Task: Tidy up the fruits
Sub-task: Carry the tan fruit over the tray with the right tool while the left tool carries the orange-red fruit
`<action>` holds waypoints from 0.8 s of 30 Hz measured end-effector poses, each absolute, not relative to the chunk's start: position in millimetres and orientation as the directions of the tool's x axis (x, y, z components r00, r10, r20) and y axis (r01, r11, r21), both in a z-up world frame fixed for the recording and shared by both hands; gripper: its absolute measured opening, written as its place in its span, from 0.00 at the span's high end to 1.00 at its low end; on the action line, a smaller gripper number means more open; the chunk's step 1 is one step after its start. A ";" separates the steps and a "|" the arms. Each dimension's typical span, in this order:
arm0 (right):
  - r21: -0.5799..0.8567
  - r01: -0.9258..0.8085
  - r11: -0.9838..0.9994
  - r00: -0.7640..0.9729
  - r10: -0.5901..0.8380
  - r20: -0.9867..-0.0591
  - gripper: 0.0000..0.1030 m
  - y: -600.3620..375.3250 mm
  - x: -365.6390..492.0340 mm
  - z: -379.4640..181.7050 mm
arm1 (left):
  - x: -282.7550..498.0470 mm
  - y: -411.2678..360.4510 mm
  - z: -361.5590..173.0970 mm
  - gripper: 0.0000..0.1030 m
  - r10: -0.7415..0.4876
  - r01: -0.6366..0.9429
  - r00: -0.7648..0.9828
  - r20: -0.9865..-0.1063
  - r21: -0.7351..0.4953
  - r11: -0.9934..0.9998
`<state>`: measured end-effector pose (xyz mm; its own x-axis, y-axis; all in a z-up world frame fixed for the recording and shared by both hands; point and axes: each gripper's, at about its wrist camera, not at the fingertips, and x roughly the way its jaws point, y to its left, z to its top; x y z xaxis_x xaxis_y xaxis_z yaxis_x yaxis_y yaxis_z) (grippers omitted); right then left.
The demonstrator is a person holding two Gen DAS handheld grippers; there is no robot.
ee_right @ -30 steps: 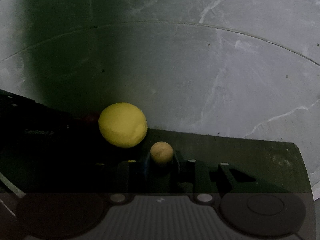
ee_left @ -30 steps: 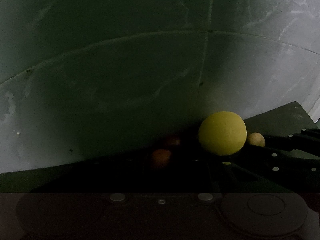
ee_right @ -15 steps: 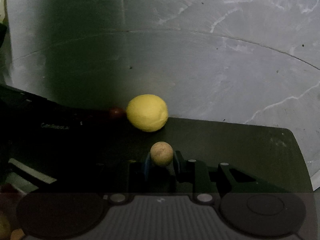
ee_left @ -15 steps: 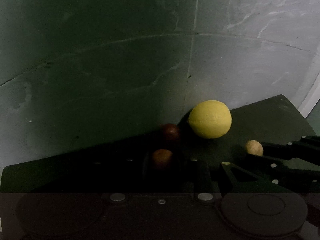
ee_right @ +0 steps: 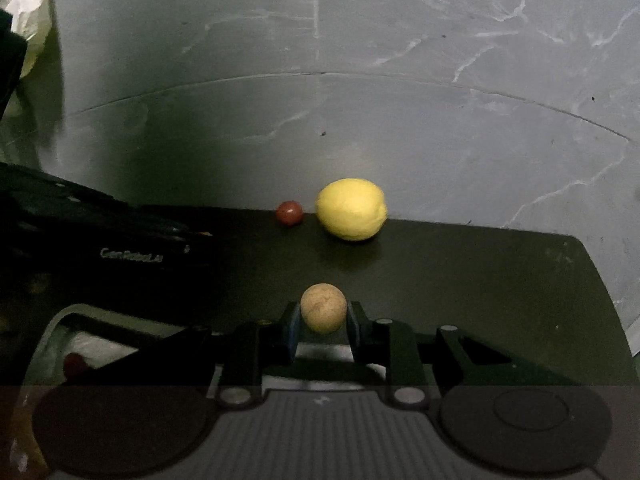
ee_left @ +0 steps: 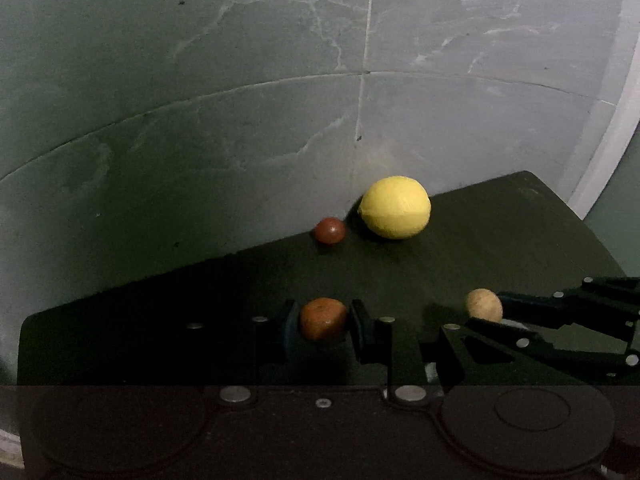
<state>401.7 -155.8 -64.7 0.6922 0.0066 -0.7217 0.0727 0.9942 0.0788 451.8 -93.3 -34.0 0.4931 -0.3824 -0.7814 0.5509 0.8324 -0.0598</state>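
Note:
A yellow lemon (ee_left: pixel 395 207) (ee_right: pixel 351 209) lies at the far edge of a dark board (ee_left: pixel 500 240) (ee_right: pixel 460 272), with a small dark-red fruit (ee_left: pixel 330 230) (ee_right: pixel 289 213) just left of it. My left gripper (ee_left: pixel 323 322) is shut on a small orange-brown fruit (ee_left: pixel 323 318), held above the board's near part. My right gripper (ee_right: pixel 322 316) is shut on a small tan round fruit (ee_right: pixel 323 307). In the left wrist view the right gripper (ee_left: pixel 490 314) comes in from the right with the tan fruit (ee_left: pixel 484 305).
The board lies on a grey tiled floor (ee_right: pixel 400 120). The left gripper's black body (ee_right: pixel 100 236) fills the left of the right wrist view. A pale tray (ee_right: pixel 60 332) with another small red fruit (ee_right: pixel 74 364) sits at the lower left, and a white bag (ee_right: pixel 32 40) at the upper left.
Both grippers have pulled back from the lemon with their small fruits still held. The lemon and the dark-red fruit now look farther off, and more of the board shows.

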 end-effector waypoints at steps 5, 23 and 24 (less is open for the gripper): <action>0.086 0.070 0.994 0.681 0.015 -0.732 0.73 -133.6 389.5 -64.2 | 441.4 -84.5 -35.3 0.72 -0.397 0.564 0.480 -0.782 -0.071 0.822; 0.108 0.060 0.992 0.646 0.044 -0.762 0.73 -74.7 357.2 -64.0 | 405.5 -36.6 -37.0 0.72 -0.416 0.583 0.444 -0.794 -0.097 0.807; 0.110 0.058 0.992 0.647 0.047 -0.761 0.73 -71.9 357.0 -64.0 | 404.0 -33.6 -36.9 0.72 -0.415 0.581 0.442 -0.795 -0.098 0.808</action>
